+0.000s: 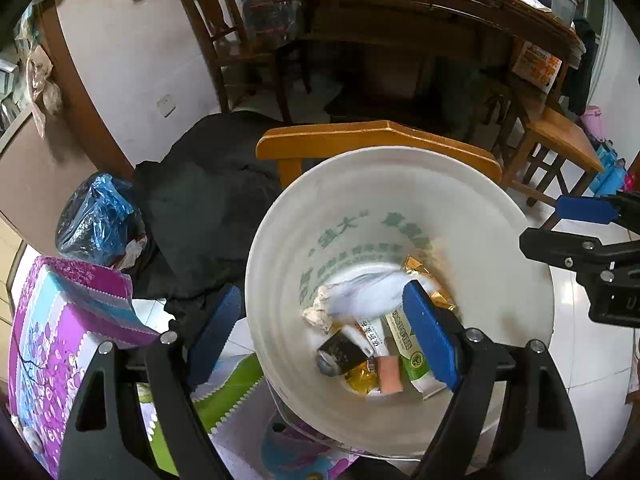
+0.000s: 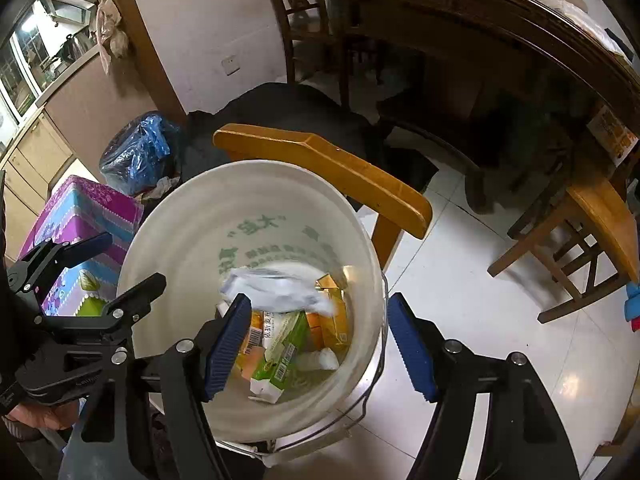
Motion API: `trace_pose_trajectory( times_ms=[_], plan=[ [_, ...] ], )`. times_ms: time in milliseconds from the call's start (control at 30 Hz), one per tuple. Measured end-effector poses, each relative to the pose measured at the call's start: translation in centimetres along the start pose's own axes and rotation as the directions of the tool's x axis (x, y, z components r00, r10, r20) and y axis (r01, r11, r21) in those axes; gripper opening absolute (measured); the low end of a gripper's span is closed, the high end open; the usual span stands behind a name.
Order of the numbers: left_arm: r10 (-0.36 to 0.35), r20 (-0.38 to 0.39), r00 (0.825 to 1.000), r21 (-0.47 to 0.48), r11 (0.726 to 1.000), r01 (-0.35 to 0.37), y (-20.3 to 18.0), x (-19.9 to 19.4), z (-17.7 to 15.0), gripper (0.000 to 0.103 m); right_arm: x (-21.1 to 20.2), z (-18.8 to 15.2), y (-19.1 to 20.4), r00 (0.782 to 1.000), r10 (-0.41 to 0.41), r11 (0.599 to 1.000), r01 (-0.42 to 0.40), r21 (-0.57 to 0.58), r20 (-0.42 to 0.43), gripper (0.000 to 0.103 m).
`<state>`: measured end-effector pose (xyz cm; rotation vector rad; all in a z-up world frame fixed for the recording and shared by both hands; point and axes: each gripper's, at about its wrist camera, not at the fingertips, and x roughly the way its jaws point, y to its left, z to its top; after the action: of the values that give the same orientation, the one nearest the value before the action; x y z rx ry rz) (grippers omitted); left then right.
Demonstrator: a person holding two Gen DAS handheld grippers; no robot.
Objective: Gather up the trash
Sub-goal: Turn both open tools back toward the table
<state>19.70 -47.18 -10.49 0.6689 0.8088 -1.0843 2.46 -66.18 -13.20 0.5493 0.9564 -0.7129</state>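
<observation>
Both tongs were spread wide with nothing in them, hanging over the white bucket point(image 1: 276, 264). The left tongs point(image 1: 324, 336) straddled the bucket's near-left rim, one blue pad outside it and the other over the trash, while the right tongs point(image 2: 320, 344) had one pad inside and the other just past the right rim. A blurry white crumpled wrapper point(image 2: 276, 288) sat between and just beyond the pads, on top of a green carton point(image 2: 280, 344), gold packets point(image 2: 336, 316) and a small dark can point(image 1: 338, 354). An orange-yellow wooden chair point(image 2: 320, 160) stood right behind the bucket, a purple floral box point(image 1: 68, 320) to its left.
</observation>
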Motion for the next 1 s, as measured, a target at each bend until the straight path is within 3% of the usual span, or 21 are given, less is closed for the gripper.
trace_pose_trajectory(
  times_ms=[200, 300, 433, 533, 633, 733, 833, 933, 1000],
  plan=[
    [0.015, 0.057, 0.998, -0.007, 1.0, -0.015, -0.1, -1.6, -1.0, 0.079, -0.3, -0.6, -0.5, 1.0, -0.006, 1.0, 0.006, 0.001, 0.008, 0.067],
    [0.029, 0.104, 0.994, -0.042, 0.999, -0.025, 0.1, -2.9, -2.1, 0.075, -1.3, -1.2, -0.1, 0.998, 0.014, 1.0, -0.013, -0.01, 0.055, 0.065],
    [0.009, 0.172, 0.985, -0.152, 0.988, 0.018, 1.9, -5.8, -5.0, 0.074, -3.5, -2.6, 1.8, 0.982, 0.085, 0.995, -0.076, -0.063, 0.169, 0.064],
    [0.028, 0.184, 0.983, -0.208, 0.978, 0.011, 3.6, -7.9, -7.8, 0.074, -4.4, -3.5, 3.8, 0.963, 0.168, 0.984, -0.153, -0.089, 0.21, 0.064],
    [0.136, 0.186, 0.973, -0.261, 0.962, -0.085, 6.2, -10.2, -11.0, 0.075, -4.2, -4.2, 6.7, 0.948, 0.258, 0.964, -0.24, -0.111, 0.187, 0.064],
    [0.229, 0.166, 0.959, -0.377, 0.913, -0.152, 10.6, -13.0, -15.3, 0.075, -3.9, -4.9, 10.8, 0.928, 0.338, 0.933, -0.308, -0.185, 0.156, 0.064],
    [0.314, 0.118, 0.942, -0.49, 0.844, -0.22, 15.1, -15.2, -19.5, 0.075, -3.3, -5.9, 16.3, 0.909, 0.401, 0.892, -0.36, -0.273, 0.112, 0.064],
    [0.44, 0.005, 0.898, -0.548, 0.752, -0.366, 19.0, -16.7, -24.5, 0.075, -2.9, -7.0, 22.5, 0.902, 0.427, 0.848, -0.379, -0.371, 0.054, 0.064],
    [0.463, -0.053, 0.885, -0.576, 0.709, -0.406, 20.9, -17.2, -27.3, 0.075, -2.7, -7.8, 26.1, 0.898, 0.439, 0.817, -0.388, -0.428, 0.023, 0.064]
  ],
)
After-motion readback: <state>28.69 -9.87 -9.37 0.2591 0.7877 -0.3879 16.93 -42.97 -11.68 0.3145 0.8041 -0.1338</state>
